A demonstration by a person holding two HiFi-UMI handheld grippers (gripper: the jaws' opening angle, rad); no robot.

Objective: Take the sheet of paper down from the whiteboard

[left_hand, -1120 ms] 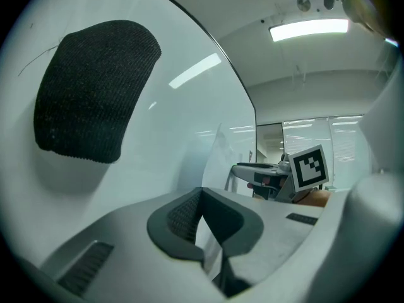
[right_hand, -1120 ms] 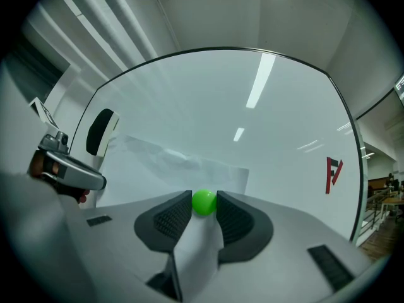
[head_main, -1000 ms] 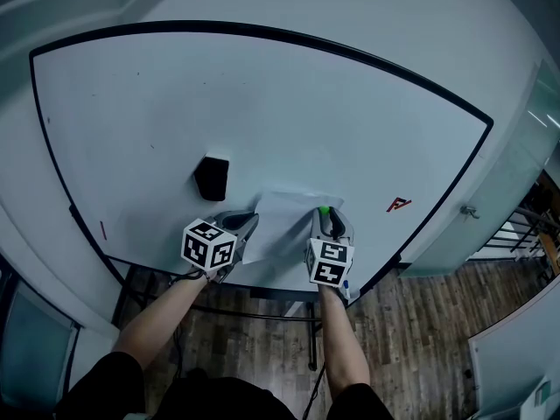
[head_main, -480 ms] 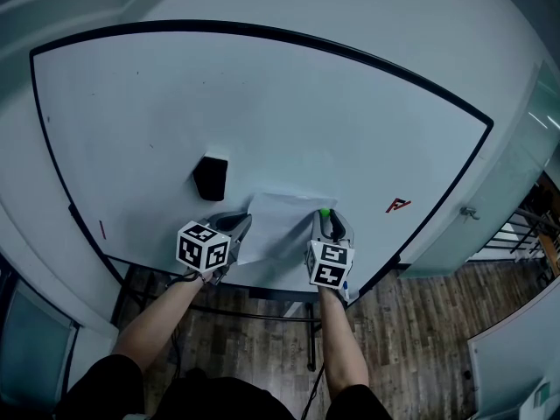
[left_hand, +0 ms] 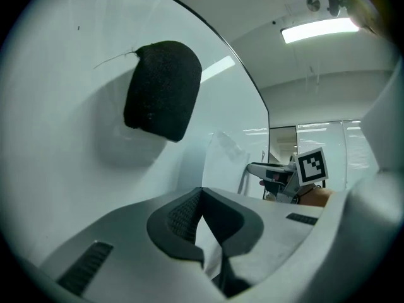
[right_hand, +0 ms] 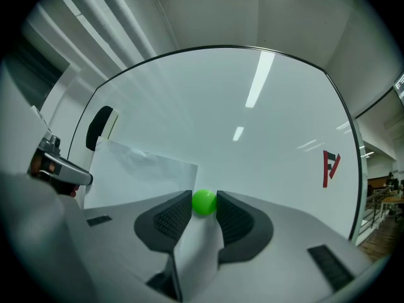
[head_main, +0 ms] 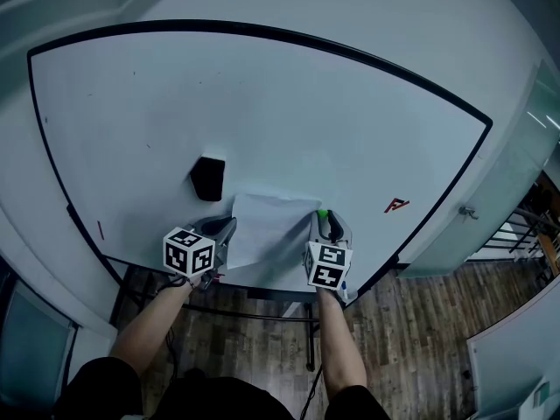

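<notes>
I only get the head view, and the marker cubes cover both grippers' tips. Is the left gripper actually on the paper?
Observer: Yes. In the left gripper view, the left gripper is shut on an edge of the sheet of paper.
Operator: And the right one, is it on the paper too?
Observer: The right gripper view shows the right gripper closed on a green ball at its tips, with the sheet running between the jaws just below the ball.
</notes>
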